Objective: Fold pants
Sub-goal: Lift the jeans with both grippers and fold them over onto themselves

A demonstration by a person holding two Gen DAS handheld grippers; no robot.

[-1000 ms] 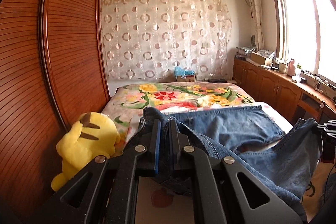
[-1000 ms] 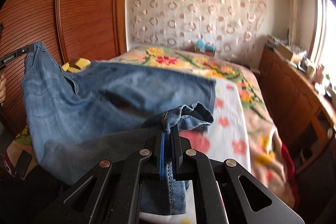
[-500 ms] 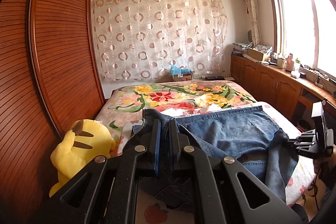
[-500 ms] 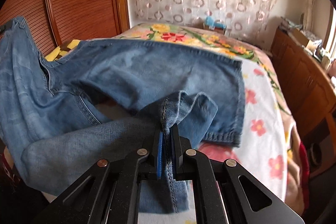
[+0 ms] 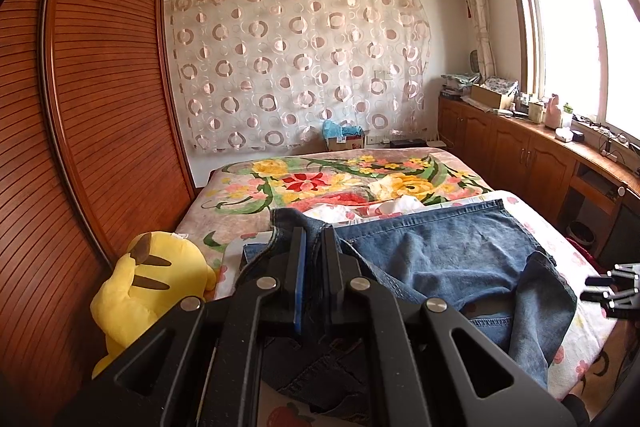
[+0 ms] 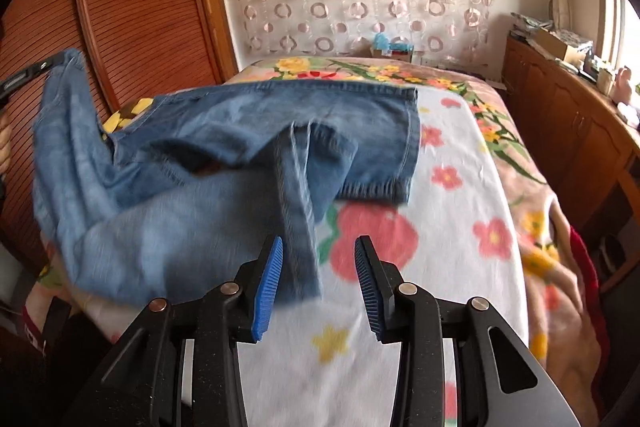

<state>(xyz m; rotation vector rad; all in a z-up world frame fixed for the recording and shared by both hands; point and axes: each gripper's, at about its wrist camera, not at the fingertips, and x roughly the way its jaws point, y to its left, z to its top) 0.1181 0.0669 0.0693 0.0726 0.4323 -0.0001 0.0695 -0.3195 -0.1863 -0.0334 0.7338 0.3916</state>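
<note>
Blue denim pants [image 5: 460, 251] lie folded across the near part of the bed, one leg over the other. My left gripper [image 5: 314, 239] is shut on their waistband end and holds it a little above the bed. In the right wrist view the pants [image 6: 224, 139] stretch from the left, and a leg end drops just in front of my right gripper [image 6: 318, 247]. That gripper is open, with blue pads [image 6: 268, 283] apart and nothing between them. It also shows at the right edge of the left wrist view [image 5: 612, 287].
The bed [image 6: 460, 227] has a white floral sheet near and a flowered blanket [image 5: 340, 183] further back. A yellow plush toy [image 5: 148, 287] sits at its left edge beside the wooden wardrobe [image 5: 80, 147]. Wooden cabinets [image 5: 520, 155] run along the right under the window.
My right gripper has opened and let go of the pants leg, which falls onto the bed. My left gripper keeps its hold and has moved lower.
</note>
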